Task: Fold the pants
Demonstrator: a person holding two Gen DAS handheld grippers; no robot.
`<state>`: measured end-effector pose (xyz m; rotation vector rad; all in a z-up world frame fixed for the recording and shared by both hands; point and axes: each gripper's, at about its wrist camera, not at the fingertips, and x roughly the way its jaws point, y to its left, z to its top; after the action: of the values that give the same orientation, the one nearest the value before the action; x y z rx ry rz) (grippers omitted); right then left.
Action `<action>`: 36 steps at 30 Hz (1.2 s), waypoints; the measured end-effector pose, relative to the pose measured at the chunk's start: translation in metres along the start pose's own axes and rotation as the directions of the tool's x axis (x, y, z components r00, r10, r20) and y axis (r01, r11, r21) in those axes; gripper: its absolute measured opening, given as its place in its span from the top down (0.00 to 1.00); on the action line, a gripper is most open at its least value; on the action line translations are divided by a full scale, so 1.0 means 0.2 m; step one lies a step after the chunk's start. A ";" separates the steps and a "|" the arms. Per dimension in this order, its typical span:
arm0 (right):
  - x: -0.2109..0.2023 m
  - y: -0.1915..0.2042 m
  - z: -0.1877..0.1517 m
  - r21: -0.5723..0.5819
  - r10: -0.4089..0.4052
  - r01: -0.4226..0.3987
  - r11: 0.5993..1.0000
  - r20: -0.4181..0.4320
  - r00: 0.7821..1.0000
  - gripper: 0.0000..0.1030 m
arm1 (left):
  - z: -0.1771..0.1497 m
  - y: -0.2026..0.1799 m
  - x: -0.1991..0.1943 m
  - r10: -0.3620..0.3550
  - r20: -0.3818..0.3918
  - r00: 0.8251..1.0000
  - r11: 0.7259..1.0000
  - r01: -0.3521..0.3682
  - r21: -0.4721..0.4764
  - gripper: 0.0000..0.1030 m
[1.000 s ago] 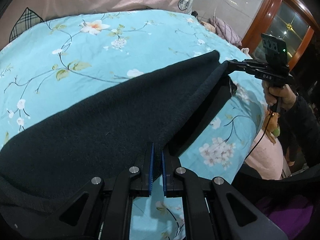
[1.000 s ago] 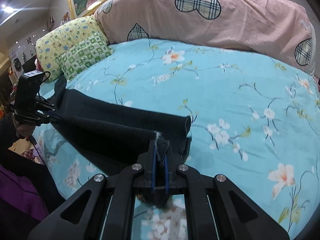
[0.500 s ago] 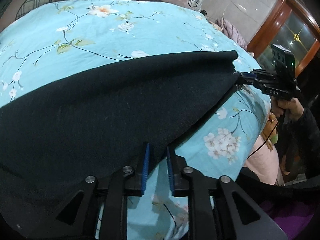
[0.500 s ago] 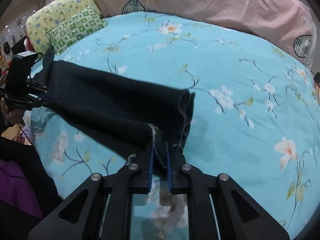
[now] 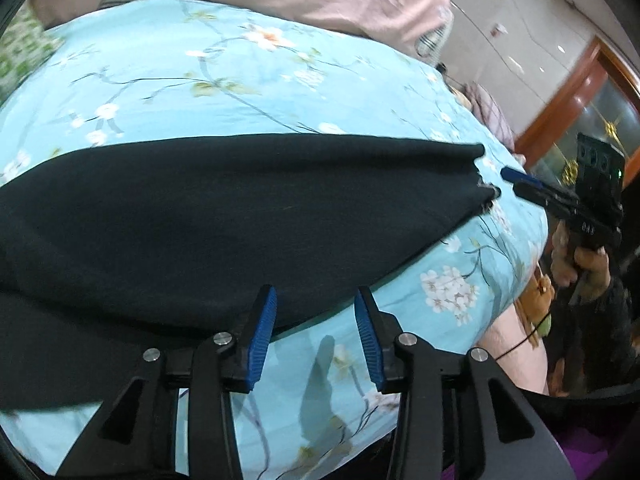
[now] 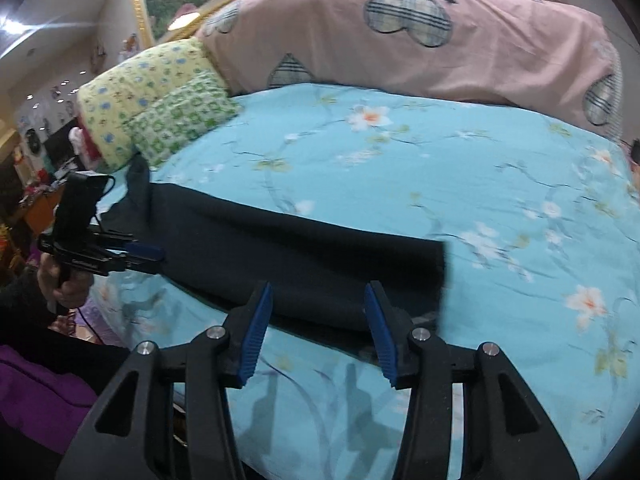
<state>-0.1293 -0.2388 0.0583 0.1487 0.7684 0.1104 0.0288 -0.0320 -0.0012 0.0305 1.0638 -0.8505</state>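
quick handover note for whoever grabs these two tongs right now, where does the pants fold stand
Left tongs: open, jaws just been opening, nothing between them, just short of the near edge of the pants.
Right tongs: open, also just been opening; the pant hem lies just beyond the tips, not pinched.
Pants: dark, lying as a long flat strip along the near side of the blue floral bedspread.
Done: lengthwise fold laid down and released.
Left: probably fold the strip across its length, then tidy.

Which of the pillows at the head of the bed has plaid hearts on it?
The long pink pillow across the back has them. The two small pillows at the left differ: the yellow pillow has a small flower print, and the green pillow has a checked pattern.
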 end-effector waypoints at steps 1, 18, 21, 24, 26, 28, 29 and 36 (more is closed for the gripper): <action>0.03 0.04 0.01 -0.003 0.021 -0.021 1.000 -0.003 1.000 0.52 | -0.01 0.01 -0.02 0.009 0.009 1.000 1.000 -0.009 -0.008 0.60; 0.43 0.46 0.12 -0.074 0.217 -0.222 0.972 -0.069 0.974 0.52 | -0.04 0.56 -0.45 0.225 0.124 0.967 0.914 -0.165 -0.371 0.44; 0.49 0.53 0.16 -0.083 0.252 -0.259 0.962 -0.084 0.964 0.51 | -0.02 0.67 -0.53 0.261 0.125 0.957 0.886 -0.186 -0.425 0.42; 0.55 0.61 0.19 -0.099 0.285 -0.294 0.951 -0.098 0.954 0.51 | 0.00 0.75 -0.60 0.287 0.133 0.949 0.866 -0.198 -0.459 0.36; 0.59 0.65 0.22 -0.110 0.305 -0.315 0.943 -0.104 0.947 0.51 | 0.02 0.80 -0.64 0.308 0.128 0.943 0.848 -0.211 -0.485 0.33; 0.62 0.72 0.25 -0.129 0.327 -0.340 0.932 -0.112 0.938 0.51 | 0.06 0.84 -0.66 0.326 0.110 0.939 0.826 -0.227 -0.515 0.33; 0.64 0.75 0.26 -0.139 0.334 -0.349 0.927 -0.117 0.935 0.51 | 0.08 0.86 -0.67 0.327 0.103 0.939 0.818 -0.227 -0.528 0.33; 0.79 0.91 0.33 -0.182 0.373 -0.399 0.899 -0.161 0.914 0.51 | 0.32 0.97 -0.62 0.369 -0.062 0.927 0.739 -0.334 -0.585 0.32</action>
<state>0.0215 -0.0408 0.0296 0.0907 0.8369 0.5845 0.1725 0.1493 0.0569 -0.3085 1.1812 -0.1471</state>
